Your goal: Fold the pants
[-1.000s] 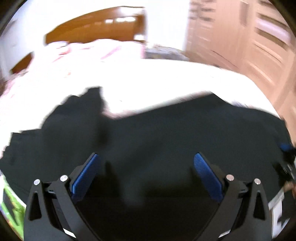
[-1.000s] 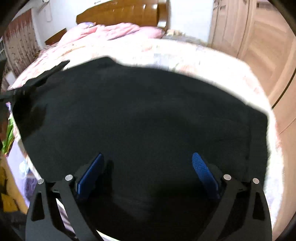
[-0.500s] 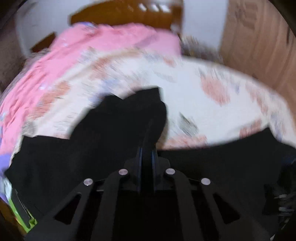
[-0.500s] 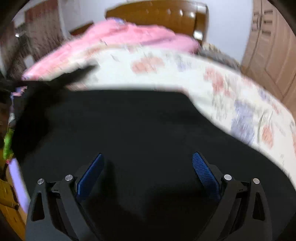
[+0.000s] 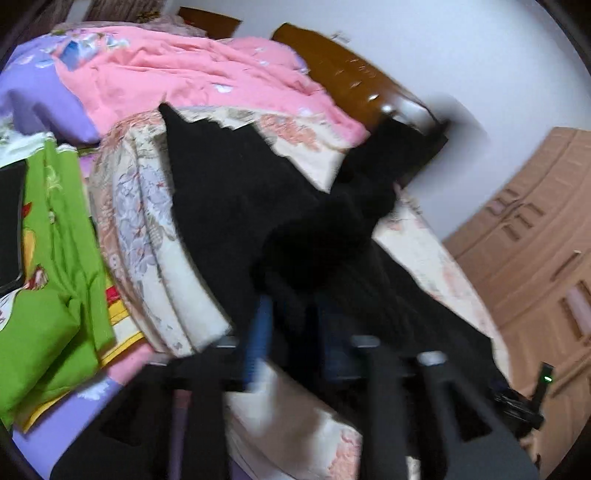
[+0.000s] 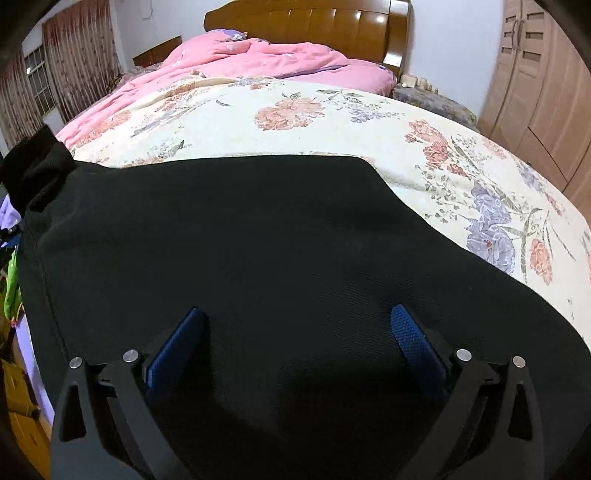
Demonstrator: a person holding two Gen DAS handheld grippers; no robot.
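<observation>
The black pants [image 6: 258, 258] lie spread across the near part of the floral bedspread [image 6: 369, 122], with a bunched fold raised at their left end. The right gripper [image 6: 295, 347] hovers over them, fingers wide apart and holding nothing. The left gripper [image 5: 295, 332] is blurred; its jaws have just been opening, with the raised pants fold between the fingers, and I cannot tell whether the pads still press it.

Right hand-held gripper [image 6: 295, 339] hovers over the black pants [image 6: 258, 240], jaws spread wide, blue pads [image 6: 410, 336] clear of any fabric between them. Pants lie flat across the near part of the bed [image 6: 332, 122], on its floral cover. Pink quilt [image 6: 258, 59] bunched below the wooden headboard [image 6: 314, 22]. Wardrobe [image 6: 535, 74] at right.
</observation>
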